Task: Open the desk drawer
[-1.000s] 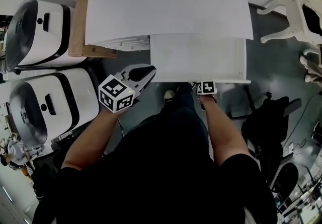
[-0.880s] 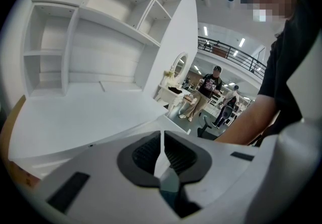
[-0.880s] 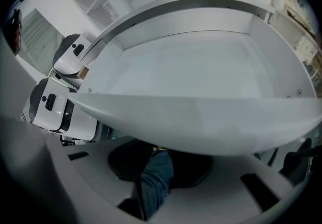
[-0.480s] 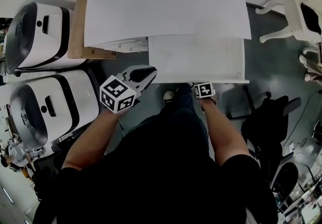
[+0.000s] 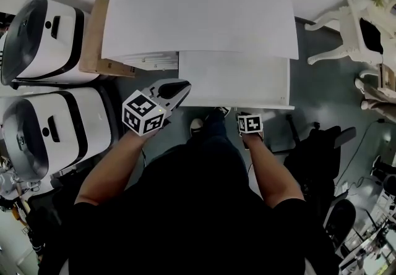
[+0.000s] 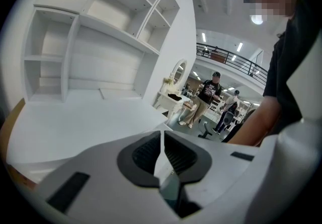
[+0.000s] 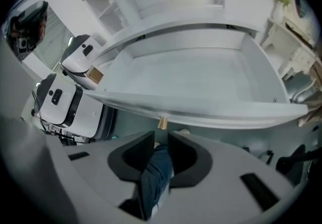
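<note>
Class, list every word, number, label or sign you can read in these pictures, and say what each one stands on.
No readable text anywhere in these pictures.
left marker cube: black-and-white square pattern only, no letters or digits.
right marker cube: the same kind of pattern, no text.
white machines: no print legible at this size.

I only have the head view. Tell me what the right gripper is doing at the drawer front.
Observer: The right gripper holds nothing. Its fingers stand apart, though they have just been closing, and the drawer's brass knob sits just beyond their tips.
Operator: Now report the left gripper.
Observer: The left gripper has its fingers shut together on nothing, aimed across the desktop.
</note>
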`<state>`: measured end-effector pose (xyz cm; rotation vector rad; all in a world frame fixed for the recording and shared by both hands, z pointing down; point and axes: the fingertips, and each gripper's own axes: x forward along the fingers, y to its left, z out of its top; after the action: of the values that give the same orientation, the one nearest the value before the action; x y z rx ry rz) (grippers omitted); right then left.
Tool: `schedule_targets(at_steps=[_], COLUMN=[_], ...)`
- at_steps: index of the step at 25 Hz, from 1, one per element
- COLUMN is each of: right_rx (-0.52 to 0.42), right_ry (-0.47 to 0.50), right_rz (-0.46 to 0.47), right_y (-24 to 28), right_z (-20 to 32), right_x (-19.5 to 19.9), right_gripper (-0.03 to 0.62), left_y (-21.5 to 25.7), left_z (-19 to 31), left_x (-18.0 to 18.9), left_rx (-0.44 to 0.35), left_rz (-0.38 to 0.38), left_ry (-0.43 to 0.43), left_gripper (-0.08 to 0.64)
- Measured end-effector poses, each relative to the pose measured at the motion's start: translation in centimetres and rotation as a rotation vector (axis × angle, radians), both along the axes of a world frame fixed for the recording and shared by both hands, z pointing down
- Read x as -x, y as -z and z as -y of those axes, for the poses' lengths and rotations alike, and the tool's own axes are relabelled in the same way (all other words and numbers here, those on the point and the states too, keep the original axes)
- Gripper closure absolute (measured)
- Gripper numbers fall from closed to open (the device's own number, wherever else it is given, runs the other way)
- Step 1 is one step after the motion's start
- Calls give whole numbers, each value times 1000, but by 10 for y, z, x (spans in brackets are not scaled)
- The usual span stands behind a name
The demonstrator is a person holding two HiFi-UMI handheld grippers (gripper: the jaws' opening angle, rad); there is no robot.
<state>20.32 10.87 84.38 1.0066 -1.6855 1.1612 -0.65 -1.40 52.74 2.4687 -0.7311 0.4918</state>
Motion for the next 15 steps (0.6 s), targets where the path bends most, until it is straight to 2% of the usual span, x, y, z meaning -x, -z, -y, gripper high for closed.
schedule_targets(at_steps=[8, 15], right_rx=[-154, -325], right_ry=[-40, -47], right_rz=[54, 106], right_y=[75, 150], right_z=[33, 76], right_x=[-4, 15], right_gripper=[512, 512], left_y=[17, 34], left_z=[5, 3], left_x=[17, 42], left_rx=[-49, -94], left_rz=[-26, -38], left_ry=[49, 83], left_gripper=[531, 531])
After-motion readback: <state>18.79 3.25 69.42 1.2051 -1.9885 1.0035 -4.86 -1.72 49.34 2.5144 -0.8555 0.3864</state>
